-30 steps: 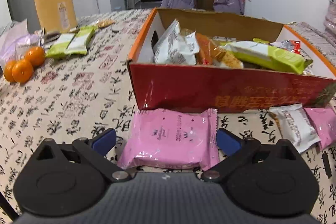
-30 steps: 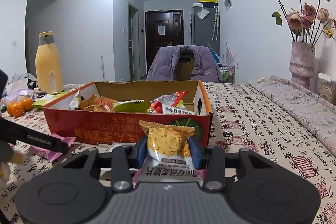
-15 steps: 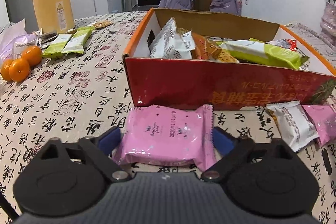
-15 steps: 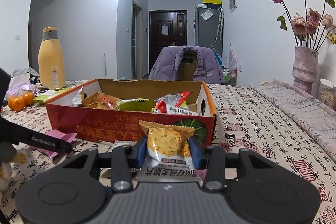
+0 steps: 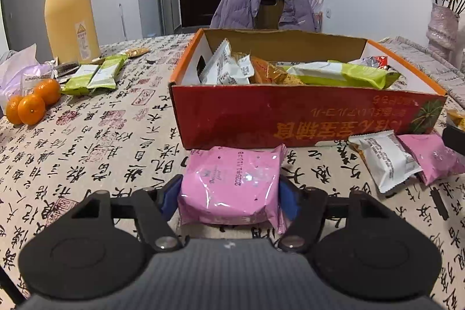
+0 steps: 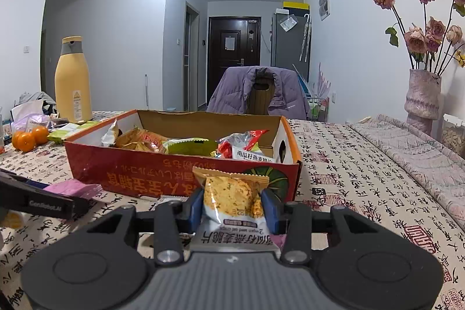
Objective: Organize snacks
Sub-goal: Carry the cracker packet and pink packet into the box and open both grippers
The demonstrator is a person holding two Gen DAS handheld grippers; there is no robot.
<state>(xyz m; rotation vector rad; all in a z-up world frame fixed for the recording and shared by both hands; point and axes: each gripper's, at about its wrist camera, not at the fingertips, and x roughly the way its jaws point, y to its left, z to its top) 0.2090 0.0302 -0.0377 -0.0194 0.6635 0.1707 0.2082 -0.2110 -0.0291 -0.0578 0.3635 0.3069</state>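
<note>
A red cardboard box [image 5: 305,118] with an orange rim holds several snack packets; it also shows in the right wrist view [image 6: 162,173]. My left gripper [image 5: 229,193] is shut on a pink snack packet [image 5: 232,185], just in front of the box's near wall. My right gripper [image 6: 232,205] is shut on a yellow oat-crisp packet [image 6: 232,199] and holds it upright before the box's right end. A white packet [image 5: 383,159] and another pink packet [image 5: 433,156] lie on the table by the box's near right corner.
Two green packets [image 5: 93,74], three oranges [image 5: 32,106] and a tall yellow bottle [image 5: 71,13] stand at the far left. A vase of dried roses [image 6: 421,95] and a folded quilt [image 6: 407,147] are at the right. A chair with a purple jacket [image 6: 258,89] is behind the table.
My left gripper closed its fingers onto the pink packet and raised it slightly. My right gripper rose a little with the yellow packet in it.
</note>
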